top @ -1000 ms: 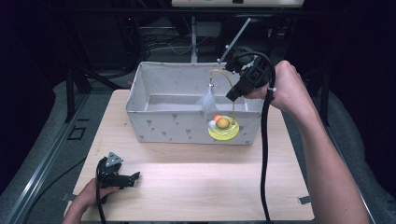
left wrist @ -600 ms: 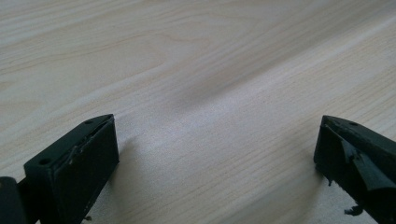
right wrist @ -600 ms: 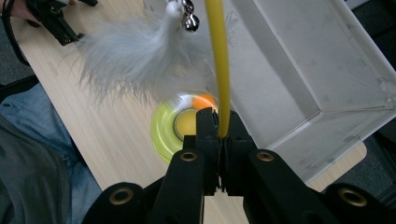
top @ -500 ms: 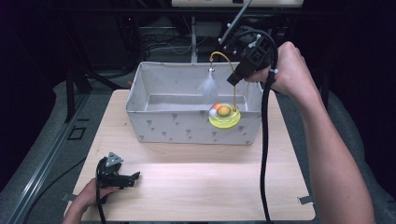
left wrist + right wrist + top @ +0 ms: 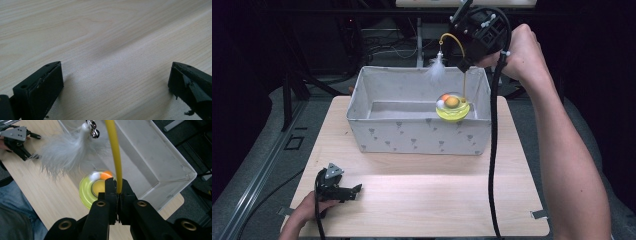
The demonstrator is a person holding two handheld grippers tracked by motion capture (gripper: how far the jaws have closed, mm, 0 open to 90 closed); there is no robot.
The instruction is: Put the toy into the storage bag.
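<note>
Two tongs to report on, so here goes. Starting with the right tongs: held up high in the person's right hand, jaws squeezed right together on the thin yellow wand of a cat toy. No gap to speak of in the right gripper view, just the wand pinched between the tips.

From that pinch, curving up and over in an arch, and ending in a fluffy white feather dangling just off to the side of the tips. Little metal bell clipped right above the feather.

Below the right tongs, straight down the wand: the toy's yellow-green round base, with an orange ball and a white one sitting in its track. Looks to be hanging over the near right part of the grey fabric bin. Can't tell how far above the bin floor, honestly.

Now the left tongs: well apart from all that, lying low on the wooden table in the person's left hand, on the near side of the bin. Jaws spread wide in the left gripper view, nothing between them but bare wood grain. Not touching the toy or the bin.
</note>
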